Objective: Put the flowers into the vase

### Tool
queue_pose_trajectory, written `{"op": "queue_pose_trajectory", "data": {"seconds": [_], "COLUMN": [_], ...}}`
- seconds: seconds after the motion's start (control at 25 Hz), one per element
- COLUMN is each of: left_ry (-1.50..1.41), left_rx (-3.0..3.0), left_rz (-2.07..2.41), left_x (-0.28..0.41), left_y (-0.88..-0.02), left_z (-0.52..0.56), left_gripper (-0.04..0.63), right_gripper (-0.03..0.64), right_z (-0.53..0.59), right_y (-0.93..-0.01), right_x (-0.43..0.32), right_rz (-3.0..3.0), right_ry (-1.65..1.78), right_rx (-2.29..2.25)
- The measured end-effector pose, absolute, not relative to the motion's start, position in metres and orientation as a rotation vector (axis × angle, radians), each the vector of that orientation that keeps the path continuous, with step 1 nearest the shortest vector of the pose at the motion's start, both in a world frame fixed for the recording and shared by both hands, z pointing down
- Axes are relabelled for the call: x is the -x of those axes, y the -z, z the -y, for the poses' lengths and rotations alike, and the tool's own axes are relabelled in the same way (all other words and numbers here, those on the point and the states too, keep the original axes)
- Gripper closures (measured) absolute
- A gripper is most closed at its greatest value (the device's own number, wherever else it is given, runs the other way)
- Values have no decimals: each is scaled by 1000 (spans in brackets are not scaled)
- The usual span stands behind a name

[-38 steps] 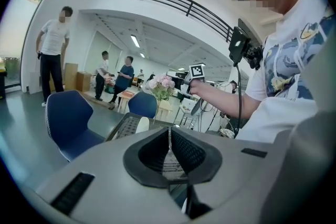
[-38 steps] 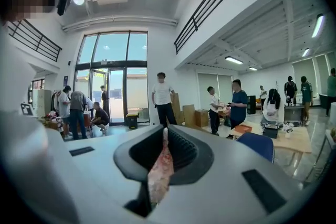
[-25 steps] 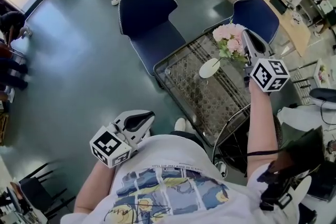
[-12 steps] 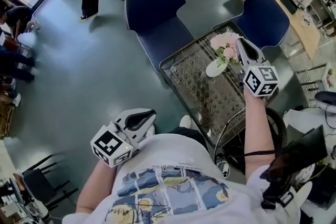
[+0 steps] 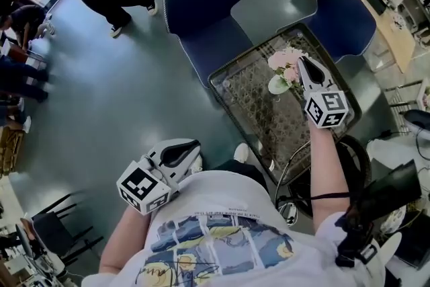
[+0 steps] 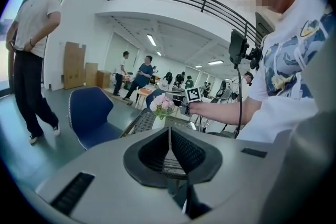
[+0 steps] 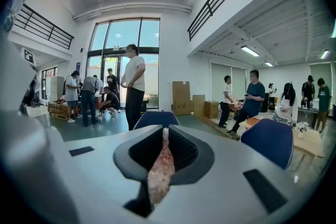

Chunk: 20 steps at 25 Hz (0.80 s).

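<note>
The pink flowers sit right above the mouth of the white vase, green leaves at its rim; you cannot tell from the head view whether the stems are already inside. Your right gripper is clamped on the flowers from the right side: in the right gripper view the jaws are nearly together, with a mottled pink strip of them pinched between the pads. Its marker cube sits at your wrist, nearer to you than the vase. The vase stands upright on the glass surface, toward its far right part. Two blue chairs stand just beyond the surface, one at its far left corner, one at its far right. Your left gripper is well apart from all this, low against your shirt; its own view shows the jaws together with nothing between them, and the flowers small in the distance.
</note>
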<state>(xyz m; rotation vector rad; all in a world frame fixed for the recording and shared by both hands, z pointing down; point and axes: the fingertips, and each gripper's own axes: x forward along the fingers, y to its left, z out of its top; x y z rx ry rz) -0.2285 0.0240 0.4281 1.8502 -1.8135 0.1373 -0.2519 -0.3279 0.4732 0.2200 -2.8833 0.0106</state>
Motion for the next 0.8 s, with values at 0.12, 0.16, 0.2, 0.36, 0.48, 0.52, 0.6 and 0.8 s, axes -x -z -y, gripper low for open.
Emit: {"op": "queue_pose_trajectory", "data": {"seconds": [0.12,0.16,0.2,0.36,0.48,0.52,0.6,0.8], "left_ry": [-133,-130,-129,-128,-123,-122,-122,-126], "left_rx": [-1849,-1850,-1851,-1862,-1871,-1874,-1879,-1896], "left_rz": [1812,1814,1815,1813,1812,1811,1807,1799], "left_x": [228,229,230,229,228,229,230,233], "left_y": [-429,-429,-428,-428,-428,-428,-427,-426], "left_z": [-25,-26,-27,-34,-38,-40,-45,-55], "left_gripper": [584,584,584,584,584,584,584,584], "right_gripper": [583,583,583,569,551,543,531,503], "right_z": [326,327,327,322,317,315,312,307], "right_y": [-479,-480,-481,-483,-485,-485,-484,-478], "right_x": [250,250,250,248,246,246,247,245], "right_rz": [2881,2878,2874,2873,2875,2873,2869,2873], "right_ry": [3,4,3,-15,-38,-44,-49,-56], "right_rx": [-218,-221,-225,-229,-226,-224,-226,-255]}}
